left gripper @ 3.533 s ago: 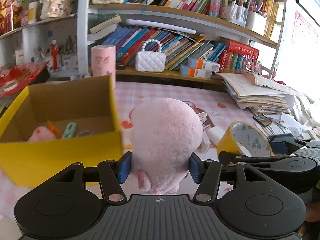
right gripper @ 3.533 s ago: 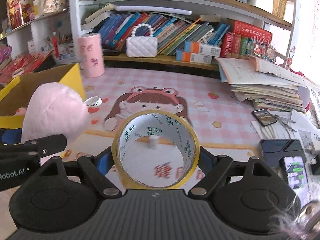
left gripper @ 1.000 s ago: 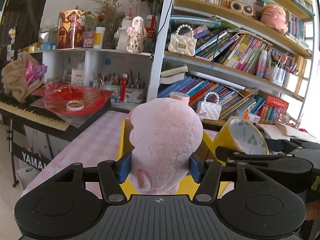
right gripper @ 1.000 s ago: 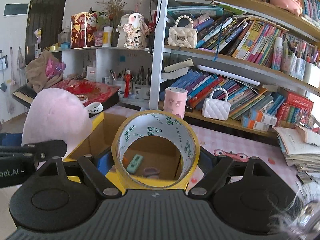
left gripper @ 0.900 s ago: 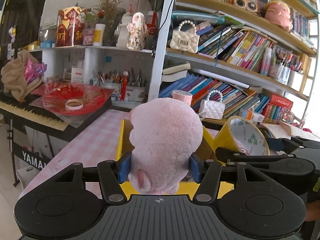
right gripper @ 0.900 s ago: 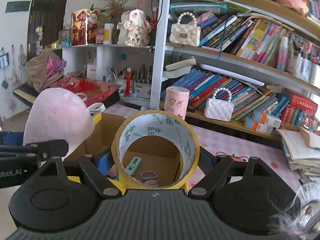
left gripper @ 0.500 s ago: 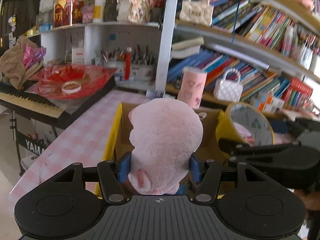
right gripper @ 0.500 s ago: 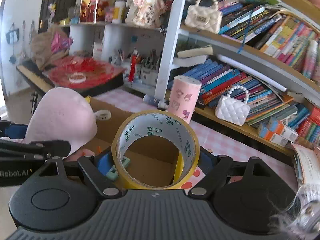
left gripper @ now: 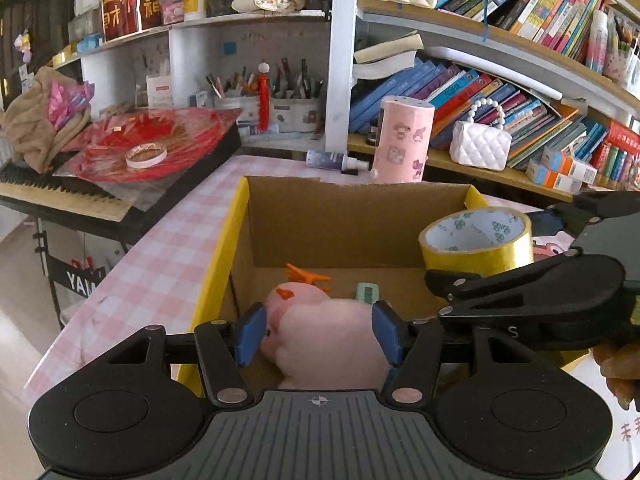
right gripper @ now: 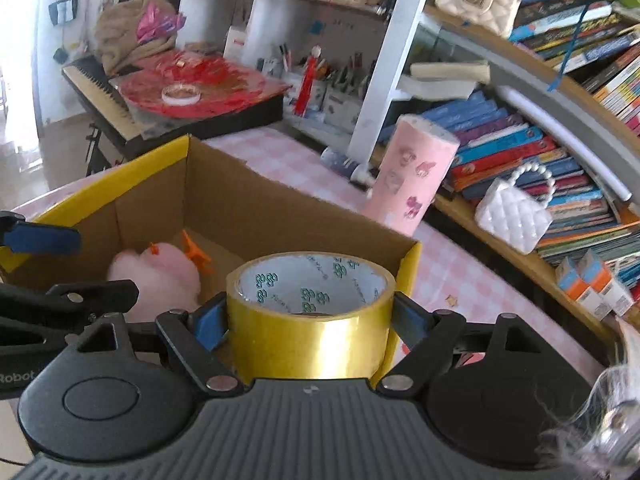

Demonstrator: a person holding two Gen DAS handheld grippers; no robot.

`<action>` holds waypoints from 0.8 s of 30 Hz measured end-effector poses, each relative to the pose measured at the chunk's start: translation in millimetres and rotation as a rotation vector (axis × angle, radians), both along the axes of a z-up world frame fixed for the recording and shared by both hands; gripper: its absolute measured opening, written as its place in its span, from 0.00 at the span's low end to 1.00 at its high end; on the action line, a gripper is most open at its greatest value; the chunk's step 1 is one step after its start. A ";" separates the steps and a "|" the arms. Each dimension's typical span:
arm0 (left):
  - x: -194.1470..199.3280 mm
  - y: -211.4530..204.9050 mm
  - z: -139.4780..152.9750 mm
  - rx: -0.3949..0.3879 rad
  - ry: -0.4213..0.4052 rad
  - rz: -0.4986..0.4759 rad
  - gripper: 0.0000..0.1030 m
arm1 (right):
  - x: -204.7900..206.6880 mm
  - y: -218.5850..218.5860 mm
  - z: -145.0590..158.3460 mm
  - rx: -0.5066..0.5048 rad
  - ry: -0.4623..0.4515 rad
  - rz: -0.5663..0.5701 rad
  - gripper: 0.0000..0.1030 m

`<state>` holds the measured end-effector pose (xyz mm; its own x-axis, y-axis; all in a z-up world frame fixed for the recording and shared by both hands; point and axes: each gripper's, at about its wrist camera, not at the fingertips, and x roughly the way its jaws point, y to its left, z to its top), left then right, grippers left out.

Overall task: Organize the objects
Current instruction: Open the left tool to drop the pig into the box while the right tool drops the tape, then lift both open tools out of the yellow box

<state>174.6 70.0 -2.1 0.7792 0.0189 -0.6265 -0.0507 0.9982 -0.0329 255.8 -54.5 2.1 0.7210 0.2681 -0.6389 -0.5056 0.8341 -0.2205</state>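
A yellow-rimmed cardboard box (left gripper: 240,216) stands on the pink checked table. My left gripper (left gripper: 318,332) is open above the box; the pink plush toy (left gripper: 324,332) lies loose inside, below and between the blue pads, beside another pink plush (left gripper: 288,300), an orange clip (left gripper: 306,276) and a green item (left gripper: 368,292). My right gripper (right gripper: 310,316) is shut on a roll of yellow tape (right gripper: 310,320) and holds it over the box's right rim (right gripper: 412,264). The tape also shows in the left wrist view (left gripper: 478,240).
A pink cylinder (left gripper: 406,144) and a small bottle (left gripper: 332,159) stand behind the box. Bookshelves with a white handbag (left gripper: 480,144) run along the back. A keyboard with a red tray and a tape roll (left gripper: 146,155) stands to the left.
Both grippers tilted down over the box. The left gripper opened and the pink plush dropped into the box. The tape roll stays gripped on the right.
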 end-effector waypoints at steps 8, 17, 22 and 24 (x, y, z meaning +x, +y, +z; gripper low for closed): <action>-18.3 1.8 10.6 -0.003 -0.064 0.007 0.82 | 0.5 -1.2 -6.2 0.034 0.065 -0.026 0.81; -55.1 13.1 40.0 -0.052 -0.207 0.057 0.90 | -35.2 -7.6 22.9 0.115 -0.070 -0.090 0.85; -78.2 20.4 42.9 -0.067 -0.231 0.075 0.90 | -71.1 -15.3 34.9 0.149 -0.136 -0.149 0.85; -86.2 24.3 42.8 -0.070 -0.230 0.081 0.90 | -85.2 -18.6 37.4 0.167 -0.145 -0.183 0.85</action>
<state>88.4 94.4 40.7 0.8992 0.0500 -0.4346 -0.1138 0.9860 -0.1221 170.6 -73.1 39.5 0.8480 0.2178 -0.4831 -0.3160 0.9396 -0.1311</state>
